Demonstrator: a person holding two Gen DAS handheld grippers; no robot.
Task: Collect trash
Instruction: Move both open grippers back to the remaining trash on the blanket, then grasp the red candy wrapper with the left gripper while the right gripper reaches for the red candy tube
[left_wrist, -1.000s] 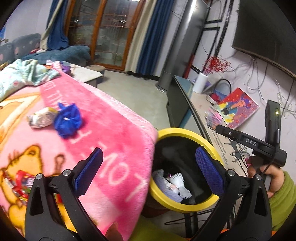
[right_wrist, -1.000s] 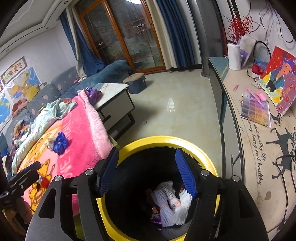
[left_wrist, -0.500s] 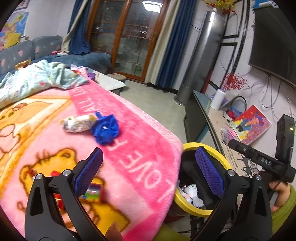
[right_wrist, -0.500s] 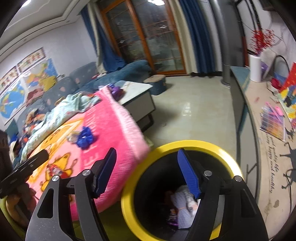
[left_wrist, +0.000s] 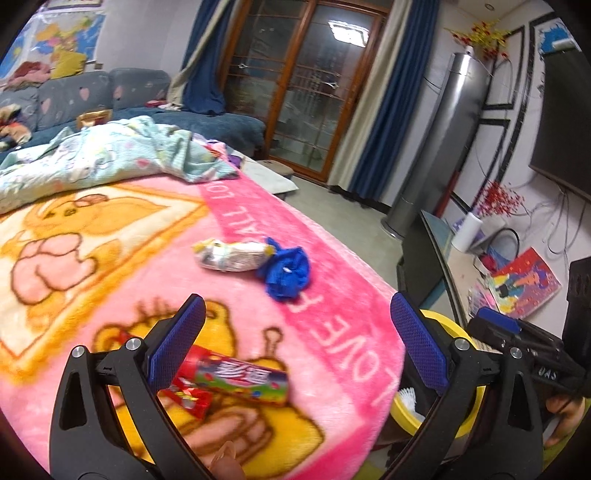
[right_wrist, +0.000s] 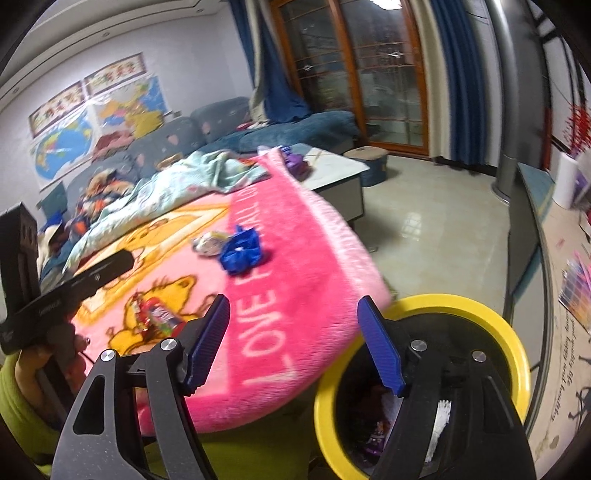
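Both the left gripper (left_wrist: 297, 339) and right gripper (right_wrist: 293, 341), whose jaws have just been opening, hover empty above the pink blanket (left_wrist: 332, 332), where a hasty grab at the near candy wrapper (left_wrist: 236, 380) could snag plush.

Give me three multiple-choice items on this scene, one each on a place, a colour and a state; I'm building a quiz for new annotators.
1. Where does the blue crumpled wrapper lie?
A. in the bin
B. on the pink blanket
C. on the floor

2. What colour is the bin's rim?
A. yellow
B. green
C. white

3. What is between the right gripper's fingers?
A. a wrapper
B. a cloth
C. nothing

Answers:
1 B: the blue crumpled wrapper rests on the pink blanket beside a pale wrapper.
2 A: the bin has a yellow rim.
3 C: the right gripper has been opening, its fingers empty.
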